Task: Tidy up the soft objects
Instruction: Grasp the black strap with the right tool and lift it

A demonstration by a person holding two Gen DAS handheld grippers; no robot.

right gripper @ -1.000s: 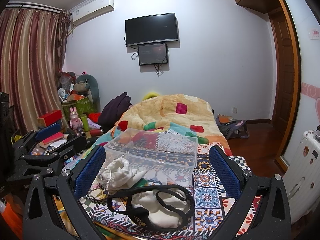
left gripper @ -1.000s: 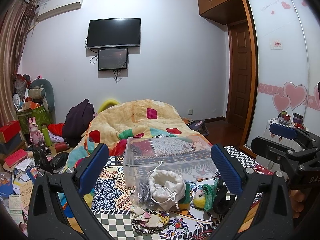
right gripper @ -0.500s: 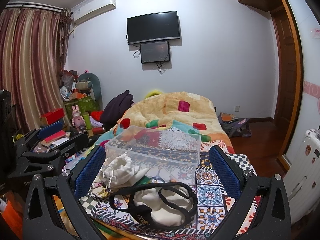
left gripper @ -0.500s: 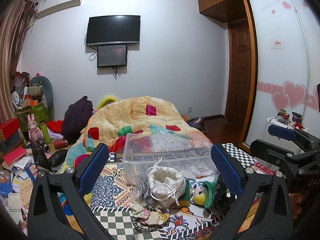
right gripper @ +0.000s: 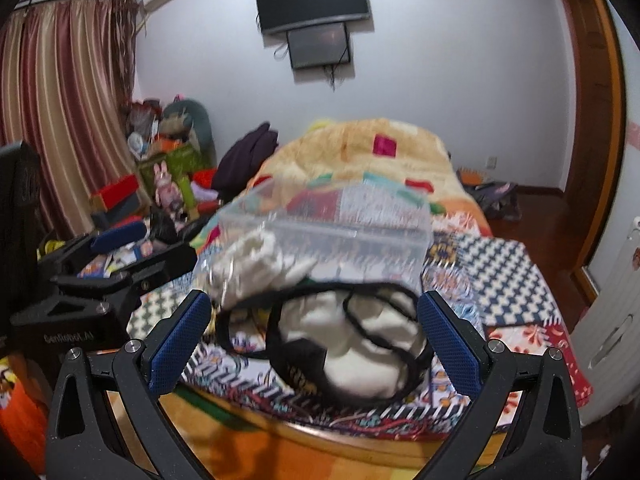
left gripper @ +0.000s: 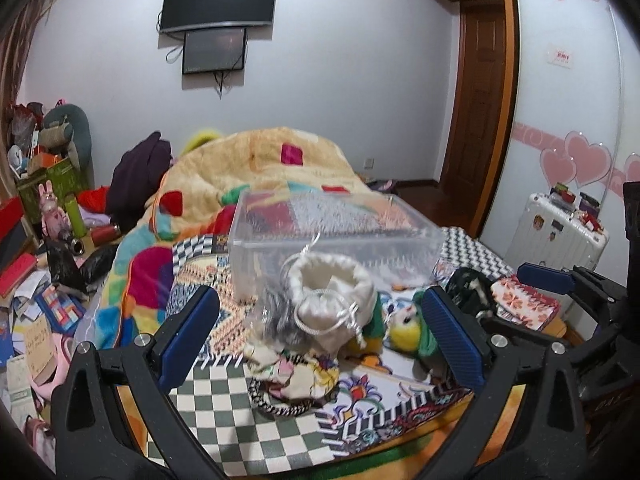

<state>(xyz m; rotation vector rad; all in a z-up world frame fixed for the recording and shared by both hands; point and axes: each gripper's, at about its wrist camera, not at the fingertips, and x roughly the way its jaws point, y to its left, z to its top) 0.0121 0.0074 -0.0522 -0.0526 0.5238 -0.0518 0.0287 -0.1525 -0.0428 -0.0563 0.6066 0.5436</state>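
Bed (left gripper: 224,300), patterned cover, carries everything. Landmark: clear plastic bin (left gripper: 332,236), open top, empty as far as I can see.

Soft items heaped just in front of the bin, on its near side:
- cream pouch with black straps (right gripper: 352,344), largest, nearest me in the right view, blurred.
- white drawstring pouch (left gripper: 332,300), touching the bin's front wall, silver cord looped over it.
- yellow-green plush toy (left gripper: 404,324), right of the white pouch.
- floral fabric piece (left gripper: 292,372) with a black-and-white cord, nearest edge of the heap.

Left gripper (left gripper: 320,336): jaws released, wide, holding nothing, framing the white pouch. Right gripper (right gripper: 312,336): jaws released, empty, framing the strapped pouch.

My read: approach stage, nothing binned yet. To do it well I'd lower the right jaws onto the cream body, not the straps, since loose loops could snag neighbours. Pinch deep, lift clear of the bin's rim, then release inside. One item per hand.
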